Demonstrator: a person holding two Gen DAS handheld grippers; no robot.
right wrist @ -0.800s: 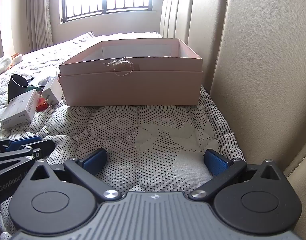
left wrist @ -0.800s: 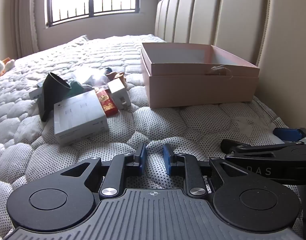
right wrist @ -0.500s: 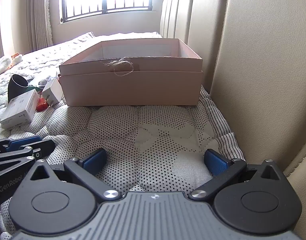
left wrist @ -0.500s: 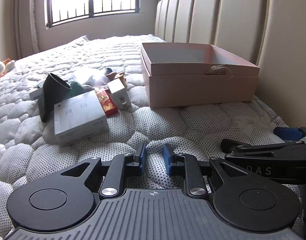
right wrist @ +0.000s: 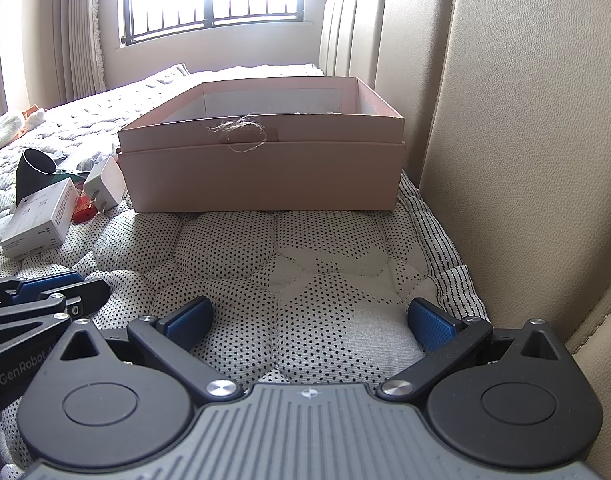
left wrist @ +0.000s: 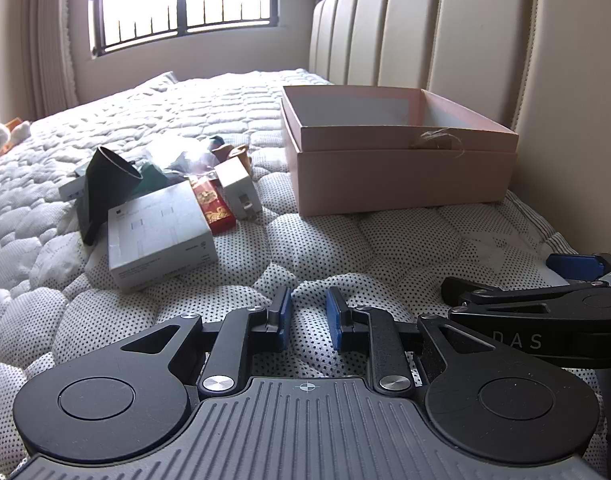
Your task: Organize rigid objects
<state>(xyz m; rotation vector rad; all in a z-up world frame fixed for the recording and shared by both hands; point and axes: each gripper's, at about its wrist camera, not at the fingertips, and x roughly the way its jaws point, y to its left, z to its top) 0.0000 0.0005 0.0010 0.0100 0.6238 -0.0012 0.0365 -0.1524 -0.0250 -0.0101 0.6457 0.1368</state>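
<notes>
Rigid objects lie heaped on the quilted bed at about ten o'clock from the left tongs [left wrist: 307, 316]: a white carton [left wrist: 159, 236], a black funnel [left wrist: 105, 184], a white charger plug [left wrist: 238, 190] and a red packet [left wrist: 212, 205], with the open pink box [left wrist: 401, 168] just beside them at about one o'clock, against the padded headboard [left wrist: 485, 40]. Left tongs are drawn nearly together on nothing; right tongs [right wrist: 307, 320] are spread wide and empty, low over the bed before the box. Likely trouble: the soft quilt may give under a press, so the carton could tip or slide from a shallow pinch, and pulling one piece may drag its neighbours. Green and clear items behind the funnel are too tangled to name, and the box floor is hidden by its near wall.
</notes>
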